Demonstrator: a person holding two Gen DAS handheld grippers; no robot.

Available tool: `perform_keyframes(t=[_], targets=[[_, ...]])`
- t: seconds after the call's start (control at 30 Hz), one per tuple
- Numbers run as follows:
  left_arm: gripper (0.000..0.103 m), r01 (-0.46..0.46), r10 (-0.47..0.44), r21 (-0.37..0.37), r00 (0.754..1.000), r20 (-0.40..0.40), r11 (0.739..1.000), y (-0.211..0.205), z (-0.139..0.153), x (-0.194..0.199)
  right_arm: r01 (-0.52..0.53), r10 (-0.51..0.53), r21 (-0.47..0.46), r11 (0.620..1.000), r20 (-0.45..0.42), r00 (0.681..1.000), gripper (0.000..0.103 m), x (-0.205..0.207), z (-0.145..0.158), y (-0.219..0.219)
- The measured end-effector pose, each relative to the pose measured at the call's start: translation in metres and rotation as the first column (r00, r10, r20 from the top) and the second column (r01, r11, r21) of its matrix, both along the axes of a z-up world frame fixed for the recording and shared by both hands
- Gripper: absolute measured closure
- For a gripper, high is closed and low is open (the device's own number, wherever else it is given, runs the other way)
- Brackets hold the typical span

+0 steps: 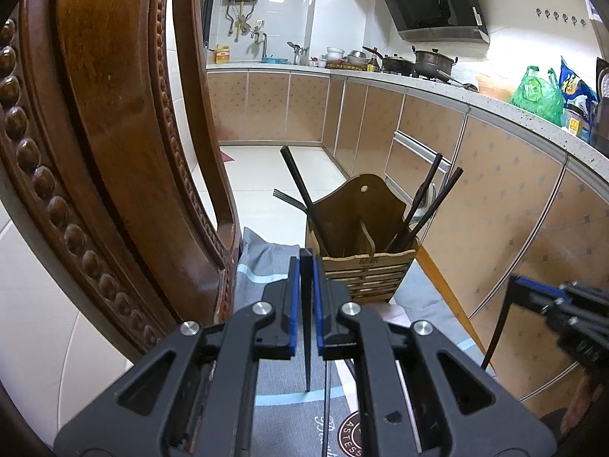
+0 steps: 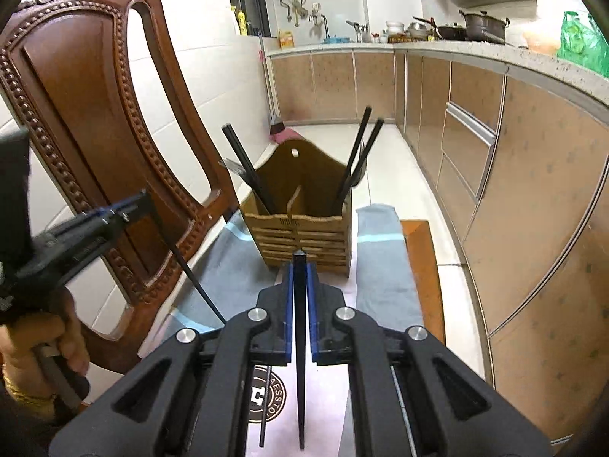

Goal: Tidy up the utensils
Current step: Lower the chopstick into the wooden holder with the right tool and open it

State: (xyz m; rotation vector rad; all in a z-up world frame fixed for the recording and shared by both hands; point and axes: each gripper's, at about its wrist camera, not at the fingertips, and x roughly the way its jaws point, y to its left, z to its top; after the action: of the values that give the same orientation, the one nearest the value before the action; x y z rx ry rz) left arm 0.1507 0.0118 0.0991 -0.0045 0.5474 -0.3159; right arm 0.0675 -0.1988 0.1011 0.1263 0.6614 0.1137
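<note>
A wooden utensil holder (image 1: 367, 266) (image 2: 304, 236) with two compartments stands on a grey cloth. Black chopsticks (image 1: 298, 186) and a fork (image 1: 289, 200) lean in its left compartment, two chopsticks (image 1: 430, 198) (image 2: 359, 152) in its right. My left gripper (image 1: 306, 266) is shut on a black chopstick (image 1: 306, 327), held just short of the holder. It also shows in the right wrist view (image 2: 131, 205). My right gripper (image 2: 300, 266) is shut on another black chopstick (image 2: 300, 361), also close to the holder. It shows at the right edge of the left wrist view (image 1: 514, 280).
A carved wooden chair back (image 1: 114, 152) (image 2: 87, 114) stands close on the left. The grey cloth (image 2: 384, 278) covers the table. One loose black chopstick (image 2: 265, 403) lies on it. Kitchen cabinets (image 1: 495, 198) and a cluttered counter (image 1: 418, 80) run along the right.
</note>
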Motion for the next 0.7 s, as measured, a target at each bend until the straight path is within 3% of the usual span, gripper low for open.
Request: perform_keyframes(t=[0.13, 0.33, 0.5, 0.7], targets=[[0.096, -0.002, 0.002, 0.002, 1.000, 0.002, 1.000, 0.001, 0.000, 0.000, -0.007, 0.007, -0.002, 1.000, 0.036, 0.999, 0.096, 0.001, 0.015, 0.004], [0.096, -0.006, 0.006, -0.005, 1.000, 0.000, 1.000, 0.004, -0.001, 0.000, -0.014, 0.017, -0.019, 1.000, 0.134, 0.991, 0.096, 0.016, 0.071, 0.012], [0.096, -0.003, 0.003, -0.009, 1.000, 0.000, 1.000, 0.005, 0.000, 0.000, 0.034, -0.020, -0.053, 0.998, 0.243, 0.970, 0.096, 0.053, 0.123, 0.014], [0.096, -0.004, 0.004, -0.013, 1.000, -0.001, 1.000, 0.006, 0.000, 0.001, 0.097, -0.076, -0.059, 0.994, 0.289, 0.954, 0.096, 0.095, 0.146, 0.010]])
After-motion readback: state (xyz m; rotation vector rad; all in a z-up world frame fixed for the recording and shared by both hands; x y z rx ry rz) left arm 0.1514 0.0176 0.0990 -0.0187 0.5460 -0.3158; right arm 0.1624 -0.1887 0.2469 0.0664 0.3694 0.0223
